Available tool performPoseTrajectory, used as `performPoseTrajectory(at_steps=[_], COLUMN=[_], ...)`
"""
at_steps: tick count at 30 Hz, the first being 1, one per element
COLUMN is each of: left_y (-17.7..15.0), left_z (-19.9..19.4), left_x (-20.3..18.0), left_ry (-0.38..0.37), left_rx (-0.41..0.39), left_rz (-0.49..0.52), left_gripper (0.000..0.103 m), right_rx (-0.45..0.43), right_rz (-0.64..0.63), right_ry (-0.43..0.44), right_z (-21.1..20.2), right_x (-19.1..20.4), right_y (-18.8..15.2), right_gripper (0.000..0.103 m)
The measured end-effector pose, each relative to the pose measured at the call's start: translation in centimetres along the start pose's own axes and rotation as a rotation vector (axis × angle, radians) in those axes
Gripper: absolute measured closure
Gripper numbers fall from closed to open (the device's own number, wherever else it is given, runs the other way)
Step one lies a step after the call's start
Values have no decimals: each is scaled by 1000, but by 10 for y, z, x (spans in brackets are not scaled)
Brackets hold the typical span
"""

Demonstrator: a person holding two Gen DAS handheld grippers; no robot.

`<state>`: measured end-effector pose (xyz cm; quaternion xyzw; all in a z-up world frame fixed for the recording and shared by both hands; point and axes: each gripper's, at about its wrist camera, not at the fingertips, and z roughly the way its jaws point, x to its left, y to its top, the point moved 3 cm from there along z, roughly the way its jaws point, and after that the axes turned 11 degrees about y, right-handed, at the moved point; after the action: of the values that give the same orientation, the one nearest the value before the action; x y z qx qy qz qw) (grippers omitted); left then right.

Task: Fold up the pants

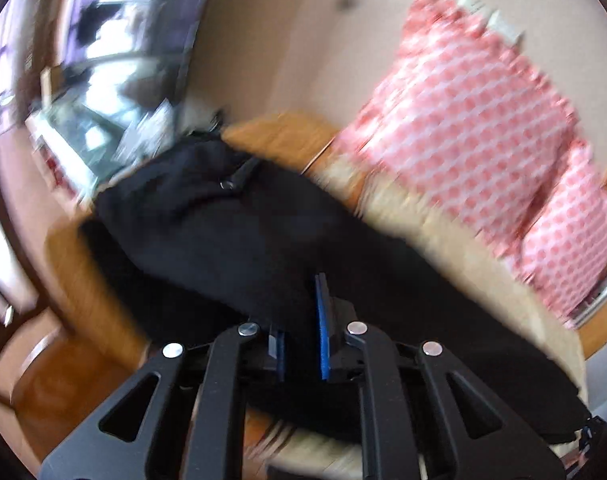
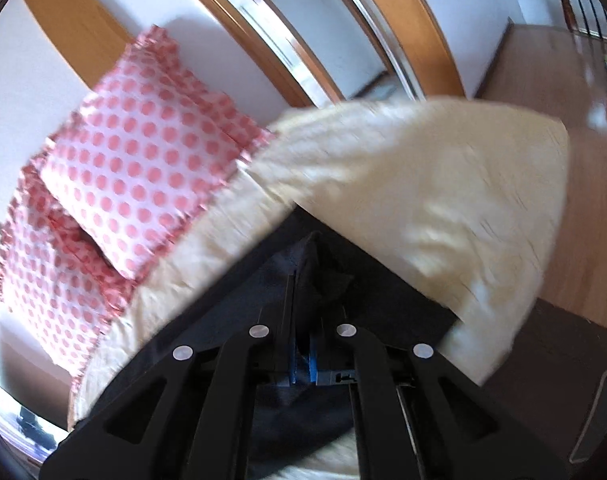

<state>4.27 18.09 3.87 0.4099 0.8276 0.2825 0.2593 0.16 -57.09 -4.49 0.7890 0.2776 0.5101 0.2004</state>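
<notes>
Black fabric pants lay stretched across the cream quilted bed cover, each end clamped in a gripper.

Seen from the left wrist, the left gripper had its blue-padded fingers closed on a fold of the dark cloth, and the pants ran away from it toward the waistband, where a small round button showed near the bed's orange wooden frame. Seen from the right wrist, the right gripper pinched a bunched peak of the same black fabric between its jaws, with the cover rising pale behind it. Two pink-and-white polka-dot pillows sat stacked at the head of the bed, well apart from both grippers. Both views were blurred.
</notes>
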Motion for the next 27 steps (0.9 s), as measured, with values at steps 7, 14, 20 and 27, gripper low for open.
performPoseTrajectory(at_steps=[7, 14, 20, 27], left_y=[-33, -29, -29, -19], left_z=[12, 18, 23, 29], left_x=[19, 8, 0, 13], left_ry=[-14, -28, -13, 37], left_rx=[-15, -13, -12, -6], left_rz=[-75, -86, -41, -27], left_gripper=[82, 52, 52, 61], right_rx=[20, -2, 17, 26], right_rz=[17, -7, 13, -47], right_ry=[-17, -26, -105, -127], right_z=[-3, -9, -16, -16], right_x=[-10, -4, -23, -17], right_y=[-8, 2, -9, -11], right_gripper=[99, 99, 99, 96])
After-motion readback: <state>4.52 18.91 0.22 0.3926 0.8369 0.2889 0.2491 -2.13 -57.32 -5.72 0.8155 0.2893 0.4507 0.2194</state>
